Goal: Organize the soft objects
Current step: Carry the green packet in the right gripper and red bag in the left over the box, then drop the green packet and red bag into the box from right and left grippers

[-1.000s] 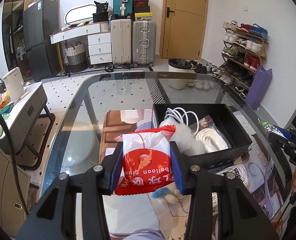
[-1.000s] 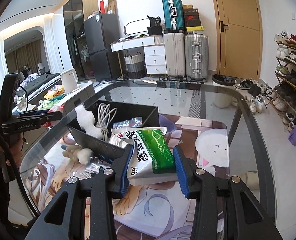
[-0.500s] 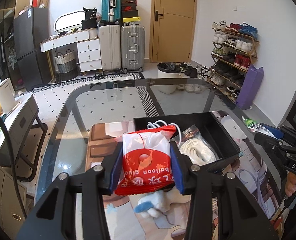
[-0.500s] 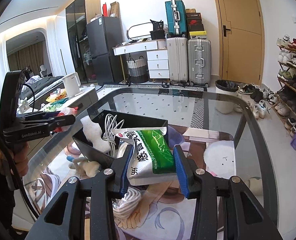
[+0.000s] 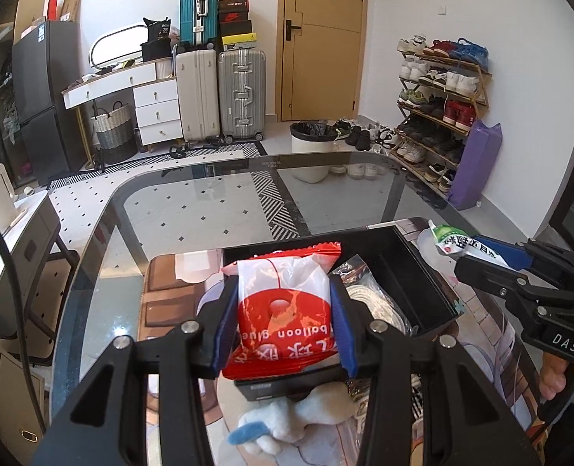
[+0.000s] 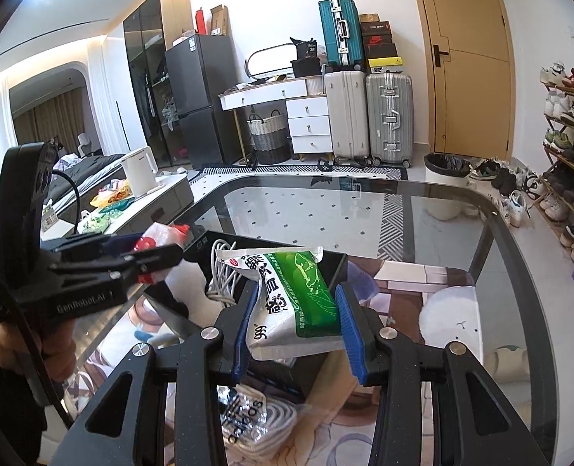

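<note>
Now raised above the black storage box (image 5: pixel 415 272): left gripper (image 5: pixel 283 322) clamped on red balloon glue packet (image 5: pixel 285 310), right gripper (image 6: pixel 292 318) clamped on green tissue pack (image 6: pixel 298 295), near glass table (image 6: pixel 364 209) edge.

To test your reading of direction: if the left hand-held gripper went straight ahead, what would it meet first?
Probably the black box: the left hand-held gripper, shut on the red packet, points over its open top. Depth is unclear.
</note>
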Available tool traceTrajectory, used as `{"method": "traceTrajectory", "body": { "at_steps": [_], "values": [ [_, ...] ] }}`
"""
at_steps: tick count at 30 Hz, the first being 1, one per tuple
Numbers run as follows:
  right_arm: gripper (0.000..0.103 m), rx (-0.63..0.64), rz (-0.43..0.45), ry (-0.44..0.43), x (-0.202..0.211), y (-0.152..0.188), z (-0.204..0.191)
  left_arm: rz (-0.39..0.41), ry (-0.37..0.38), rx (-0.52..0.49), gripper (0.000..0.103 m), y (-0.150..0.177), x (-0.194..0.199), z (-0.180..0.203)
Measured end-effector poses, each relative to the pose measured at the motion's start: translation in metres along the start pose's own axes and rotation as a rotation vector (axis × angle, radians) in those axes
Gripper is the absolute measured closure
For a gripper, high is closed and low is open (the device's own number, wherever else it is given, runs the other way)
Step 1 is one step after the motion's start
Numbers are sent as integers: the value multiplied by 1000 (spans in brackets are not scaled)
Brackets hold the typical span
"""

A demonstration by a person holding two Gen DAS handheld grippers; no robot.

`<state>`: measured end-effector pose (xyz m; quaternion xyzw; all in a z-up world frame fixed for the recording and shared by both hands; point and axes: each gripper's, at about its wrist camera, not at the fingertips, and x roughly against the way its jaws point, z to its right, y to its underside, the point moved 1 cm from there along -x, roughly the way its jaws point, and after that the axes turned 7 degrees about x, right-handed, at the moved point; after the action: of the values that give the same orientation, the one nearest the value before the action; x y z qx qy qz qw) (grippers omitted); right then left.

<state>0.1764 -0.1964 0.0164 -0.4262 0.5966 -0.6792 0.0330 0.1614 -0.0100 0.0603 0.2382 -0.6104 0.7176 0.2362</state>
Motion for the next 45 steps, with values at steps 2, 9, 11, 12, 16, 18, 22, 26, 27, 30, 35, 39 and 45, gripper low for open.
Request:
{"method": "traceTrajectory", "body": {
  "at_steps": [2, 9, 11, 12, 16, 18, 22, 26, 27, 30, 35, 39, 45],
  "values": [
    [63, -5, 1, -2, -5, -2, -1, 0, -2, 2, 60, 0, -3, 3],
    [63, -17, -10, -15, -20, -9, -2, -7, -6, -5, 60, -1, -17, 14],
    [63, -17, -11, -18, -24, -10, -3, -11, -1, -6, 60, -1, -21, 16],
    [63, -15, -13, -16, -26, -11, -4, -13, 0, -7, 60, 0, -23, 17],
    [63, -19, -24, -2, -39, -14, -6, -17, 1, -13, 60, 0, -28, 19],
    [63, -20, -27, -5, -44, -15, -7, -18, -4, -21, 60, -1, -31, 21],
    [63, -17, -36, -6, -51, -14, -11, -17, -9, -35, 60, 0, -34, 22],
    [63, -22, -35, 4, -52, -14, -8, -13, -11, -37, 60, 1, -36, 24],
    [63, -23, -34, 3, -53, -14, -8, -12, -14, -42, 60, 2, -36, 24],
    [63, -22, -24, -2, -51, -15, -9, -7, -15, -46, 60, 2, -35, 23],
    [63, -11, -21, -17, -51, -18, -15, -8, -4, -32, 60, 4, -35, 21],
    [63, -16, -26, -20, -54, -17, -14, -6, 2, -29, 59, 5, -35, 21],
    [63, -18, -40, -25, -58, -15, -11, -7, 3, -28, 59, 5, -35, 21]
  ]
}}
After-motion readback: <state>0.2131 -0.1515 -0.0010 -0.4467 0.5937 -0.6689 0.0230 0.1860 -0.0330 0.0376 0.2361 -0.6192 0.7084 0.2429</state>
